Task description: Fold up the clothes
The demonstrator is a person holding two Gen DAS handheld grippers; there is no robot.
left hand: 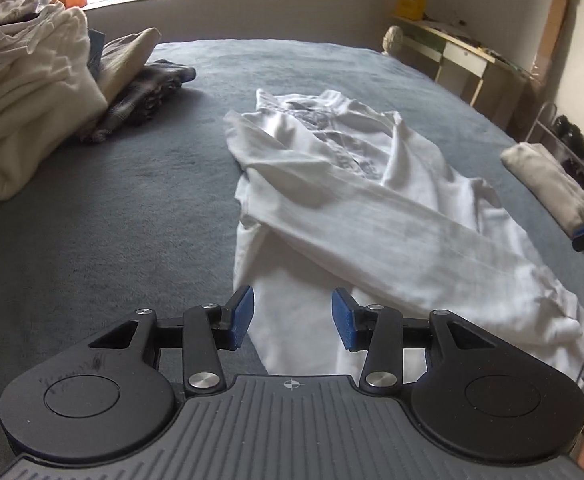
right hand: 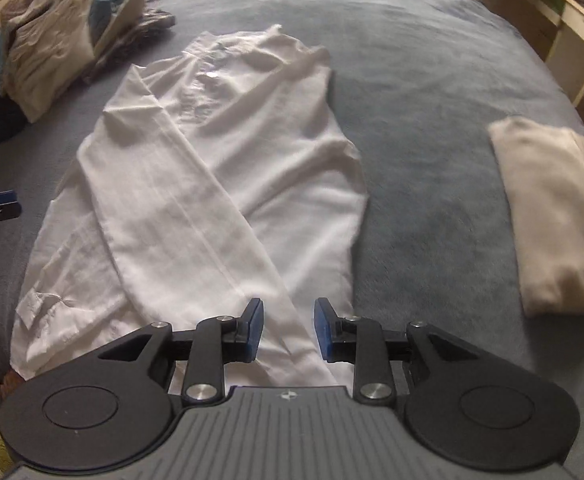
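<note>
Above the white shirt [right hand: 212, 184], left gripper [left hand: 292, 318] and right gripper [right hand: 287, 330] hold their jaws parted, gripping nothing.

Shirt [right hand: 228, 184] is lying mid-bed [right hand: 431, 80], one sleeve [right hand: 180, 200] lying across its front. Clothes pile [right hand: 48, 64] is sitting near bed's far left corner; folded garment [right hand: 555, 216] is resting by right edge.

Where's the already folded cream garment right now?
In the right wrist view, the folded cream garment lies on the grey bedspread, right of the spread white shirt.
</note>
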